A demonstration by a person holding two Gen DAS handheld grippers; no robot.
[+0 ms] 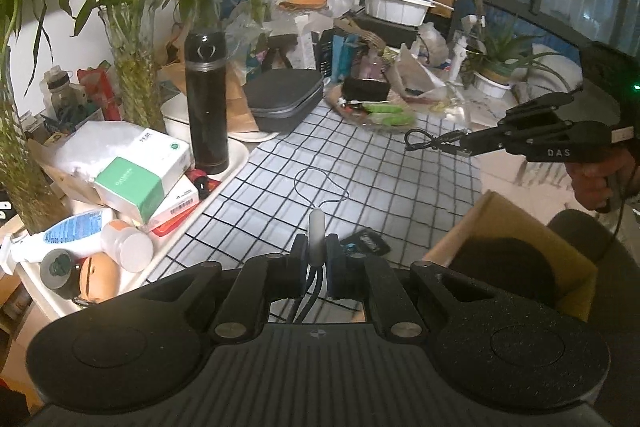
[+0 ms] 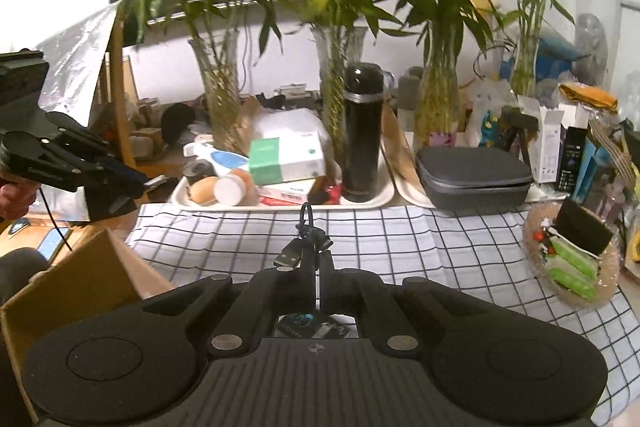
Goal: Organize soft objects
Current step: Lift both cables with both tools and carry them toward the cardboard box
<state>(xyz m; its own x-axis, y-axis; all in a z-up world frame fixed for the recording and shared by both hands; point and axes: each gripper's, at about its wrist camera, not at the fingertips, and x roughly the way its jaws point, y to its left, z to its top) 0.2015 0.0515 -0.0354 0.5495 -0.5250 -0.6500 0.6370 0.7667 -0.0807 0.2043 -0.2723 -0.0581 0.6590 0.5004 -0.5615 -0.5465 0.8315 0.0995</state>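
Black cable bundle [image 2: 306,239] is clamped in the right gripper [image 2: 318,259] above the checked cloth [image 2: 440,247], a white-plugged cord [image 1: 316,235] is pinched by the left gripper [image 1: 318,251]; lowering into the cardboard box [image 1: 516,227] is judged next

Black cable [image 2: 307,239]: coiled into a small bundle, 1 loop standing upright above the rest, a silver USB plug [image 2: 288,259] jutting down-left, a smaller plug to the right. Pinched between closed fingers, lifted off the checked cloth [image 2: 440,247]. From the left wrist view, seen as a loop and plug sticking out sideways, in the air above the cloth.

White-ended cable [image 1: 316,239]: stubby white connector pointing upright, dark thin cord [image 1: 320,183] trailing forward in 1 open loop on the cloth, more strands hanging down behind. Clamped between closed blue pads.

Cardboard box [image 1: 520,239]: open, just beside the cloth's edge.
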